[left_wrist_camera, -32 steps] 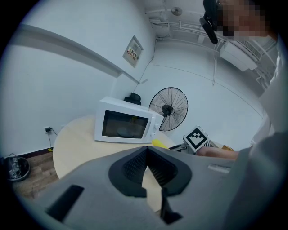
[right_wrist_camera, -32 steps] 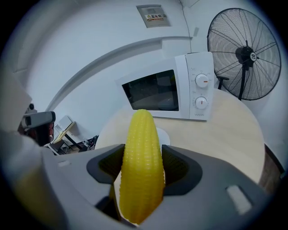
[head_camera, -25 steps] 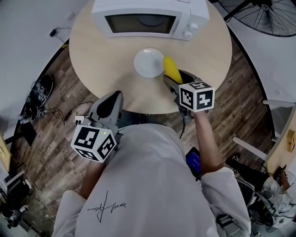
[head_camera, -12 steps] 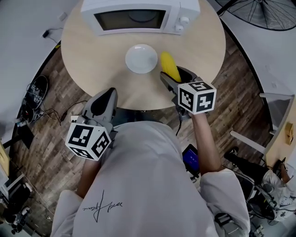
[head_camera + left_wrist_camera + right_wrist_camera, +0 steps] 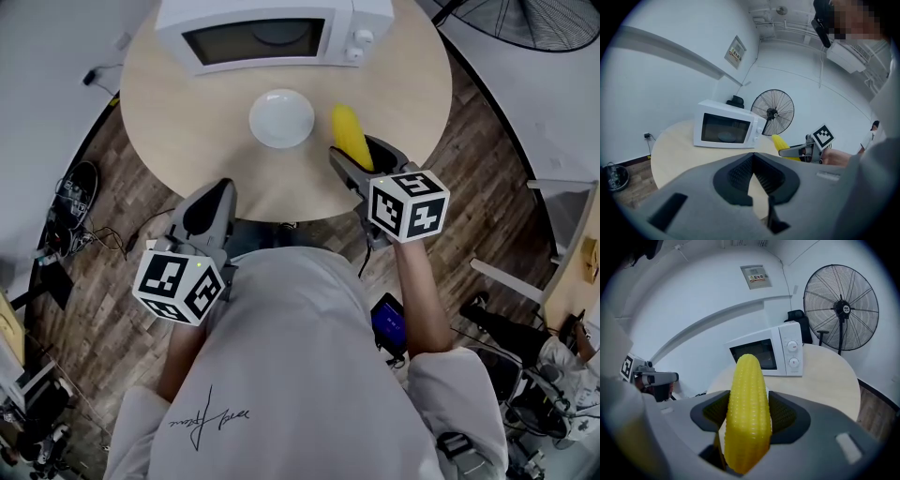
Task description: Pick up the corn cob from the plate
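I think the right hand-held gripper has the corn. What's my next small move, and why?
Probably lift the right hand-held gripper a little higher, straight up, without loosening the grip. Its jaws are clamped on the corn cob, and the plate is empty. In the head view the cob sits just right of the plate's rim, over the table. A short lift should clear both.

The microwave [image 5: 272,33] is sitting at the desk's [image 5: 178,103] far edge. The plate [image 5: 281,118] is lying before it, mid-desk. The corn cob [image 5: 347,131] is sitting gripped between the right claw's [image 5: 361,155] jaws, just right of the plate, towards the near-right edge. The left claw [image 5: 208,211] is hanging at the near-left edge, well apart from the plate.
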`<state>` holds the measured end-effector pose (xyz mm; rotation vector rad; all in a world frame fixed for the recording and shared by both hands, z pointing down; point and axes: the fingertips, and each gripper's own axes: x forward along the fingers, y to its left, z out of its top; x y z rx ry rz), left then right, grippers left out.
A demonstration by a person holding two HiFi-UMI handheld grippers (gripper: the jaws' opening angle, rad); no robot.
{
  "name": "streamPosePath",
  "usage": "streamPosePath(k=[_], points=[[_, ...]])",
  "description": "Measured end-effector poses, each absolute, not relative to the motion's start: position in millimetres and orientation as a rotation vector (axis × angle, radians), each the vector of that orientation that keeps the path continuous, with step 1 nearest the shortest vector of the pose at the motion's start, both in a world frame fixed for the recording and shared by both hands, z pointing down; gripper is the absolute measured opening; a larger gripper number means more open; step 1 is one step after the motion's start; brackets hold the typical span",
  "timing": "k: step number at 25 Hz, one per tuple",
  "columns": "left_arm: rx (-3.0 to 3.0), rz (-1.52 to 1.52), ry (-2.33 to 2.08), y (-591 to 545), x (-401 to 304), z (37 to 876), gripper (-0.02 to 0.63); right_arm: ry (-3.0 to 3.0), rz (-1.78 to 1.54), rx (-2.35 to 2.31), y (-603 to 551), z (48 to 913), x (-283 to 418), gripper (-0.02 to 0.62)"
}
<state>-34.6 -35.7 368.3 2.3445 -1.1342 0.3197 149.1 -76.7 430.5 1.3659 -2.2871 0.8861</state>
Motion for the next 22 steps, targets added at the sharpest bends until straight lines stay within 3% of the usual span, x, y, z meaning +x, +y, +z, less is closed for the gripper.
streamPosePath(k=[22], points=[[2.345,0.336,-1.181,-32,-52,369,-0.009,-2.323,0.861,1.538,-48,399,161,0.268]])
